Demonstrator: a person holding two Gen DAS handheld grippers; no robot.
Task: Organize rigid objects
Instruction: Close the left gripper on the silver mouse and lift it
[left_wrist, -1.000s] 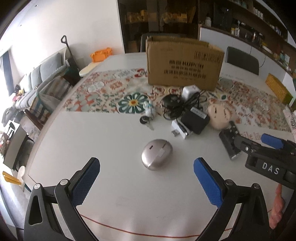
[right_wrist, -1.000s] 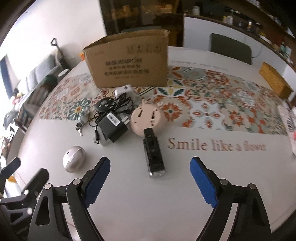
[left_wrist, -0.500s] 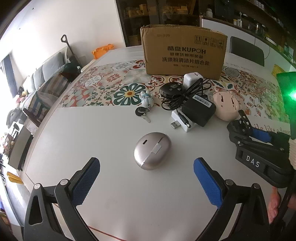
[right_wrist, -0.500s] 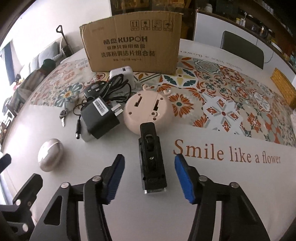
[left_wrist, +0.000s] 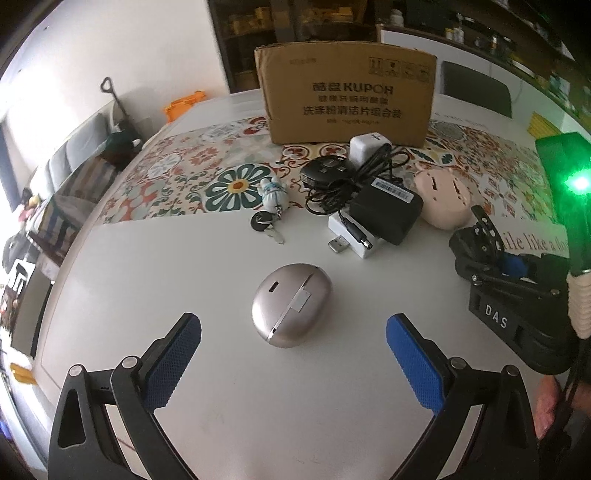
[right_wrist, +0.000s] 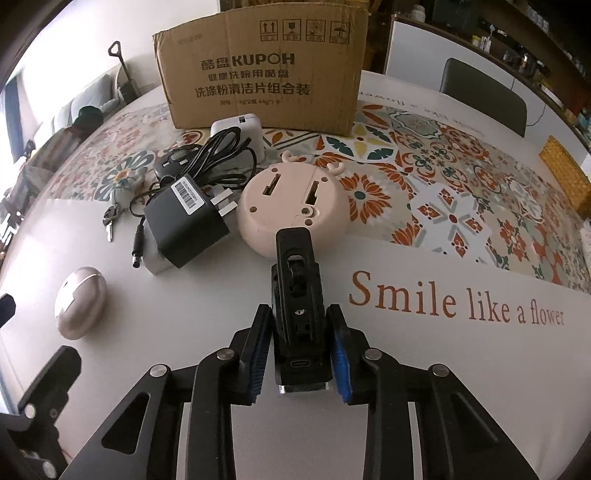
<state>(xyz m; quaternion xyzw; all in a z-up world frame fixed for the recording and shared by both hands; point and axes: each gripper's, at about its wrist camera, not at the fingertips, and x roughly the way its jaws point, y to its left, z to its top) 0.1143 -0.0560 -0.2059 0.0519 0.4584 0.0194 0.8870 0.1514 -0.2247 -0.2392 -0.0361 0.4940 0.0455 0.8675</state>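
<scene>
My right gripper (right_wrist: 300, 354) is shut on a black clip-like device (right_wrist: 298, 295) that lies on the white table; it also shows in the left wrist view (left_wrist: 480, 240). My left gripper (left_wrist: 293, 354) is open, and a silver oval case (left_wrist: 291, 304) lies on the table just ahead of its fingers; the case also shows in the right wrist view (right_wrist: 79, 302). Beyond lie a black power adapter (right_wrist: 186, 225) with its cable, a pink round device (right_wrist: 293, 210), a white charger (right_wrist: 240, 129), a key with a small figure (left_wrist: 271, 206) and a white USB block (left_wrist: 351, 236).
A cardboard box (right_wrist: 266, 74) stands at the back on the patterned table mat (right_wrist: 443, 192). A yellow basket (right_wrist: 565, 173) sits at the far right. Chairs stand behind the table. The table edge curves away on the left.
My right gripper has moved forward and closed on the black device. My left gripper has moved closer to the silver case and stays open.
</scene>
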